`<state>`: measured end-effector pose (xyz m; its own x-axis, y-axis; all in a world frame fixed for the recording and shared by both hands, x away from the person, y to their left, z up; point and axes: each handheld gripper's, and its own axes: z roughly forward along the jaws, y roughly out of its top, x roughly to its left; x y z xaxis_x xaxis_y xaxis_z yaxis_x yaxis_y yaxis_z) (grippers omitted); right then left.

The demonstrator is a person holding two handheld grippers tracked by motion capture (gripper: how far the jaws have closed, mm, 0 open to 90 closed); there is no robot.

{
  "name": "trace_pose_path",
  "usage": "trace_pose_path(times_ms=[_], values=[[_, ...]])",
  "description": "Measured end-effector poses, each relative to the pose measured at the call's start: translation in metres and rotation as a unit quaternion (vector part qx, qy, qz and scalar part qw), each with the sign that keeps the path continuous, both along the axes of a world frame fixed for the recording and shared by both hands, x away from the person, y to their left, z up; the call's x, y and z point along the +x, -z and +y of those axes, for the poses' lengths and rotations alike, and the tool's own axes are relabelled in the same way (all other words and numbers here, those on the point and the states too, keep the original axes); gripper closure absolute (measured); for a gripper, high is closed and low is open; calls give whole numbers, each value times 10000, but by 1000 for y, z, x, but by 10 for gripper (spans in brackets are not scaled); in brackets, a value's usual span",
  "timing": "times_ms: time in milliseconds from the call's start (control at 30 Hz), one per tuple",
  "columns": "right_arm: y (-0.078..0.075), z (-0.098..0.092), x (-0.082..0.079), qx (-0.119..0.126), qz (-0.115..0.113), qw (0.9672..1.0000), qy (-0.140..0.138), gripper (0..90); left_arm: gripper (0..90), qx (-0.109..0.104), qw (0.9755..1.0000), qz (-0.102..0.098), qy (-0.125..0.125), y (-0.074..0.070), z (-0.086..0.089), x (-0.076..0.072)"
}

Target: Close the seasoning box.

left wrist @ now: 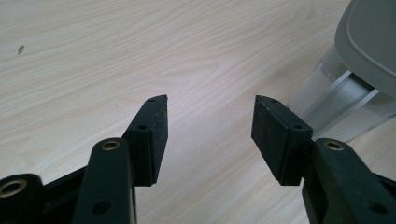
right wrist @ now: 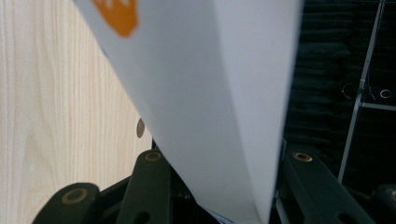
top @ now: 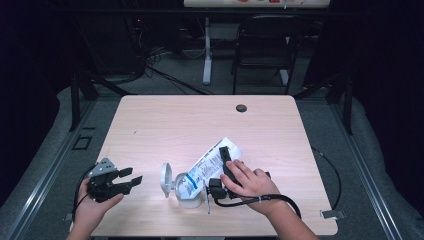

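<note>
A white pouch with blue print lies tilted, its lower end at the mouth of a clear container near the table's front edge. The container's round lid stands flipped open on its left. My right gripper is shut on the pouch's upper part; in the right gripper view the pouch spans the gap between both jaws. My left gripper is open and holds nothing, left of the container. In the left gripper view its open gripper points over bare wood, with the container and lid at right.
The light wooden table has a round dark grommet hole near its far edge. A black cable loops off the table's right side. A chair and a desk leg stand beyond the table.
</note>
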<state>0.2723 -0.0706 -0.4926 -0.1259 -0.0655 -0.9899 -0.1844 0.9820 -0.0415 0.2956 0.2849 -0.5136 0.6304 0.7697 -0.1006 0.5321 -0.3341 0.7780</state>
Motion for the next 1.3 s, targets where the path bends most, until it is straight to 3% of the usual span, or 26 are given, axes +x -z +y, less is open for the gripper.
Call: trace_pose_path(times_ms=[867,1300], values=[[-1,0,-3,-81,3,9999,67,660,466,-1,10000,22,-2,1,0,0],[3,-2,-4,97,126,9999,51,675,466,-2,10000,25,-4,1,0,0]])
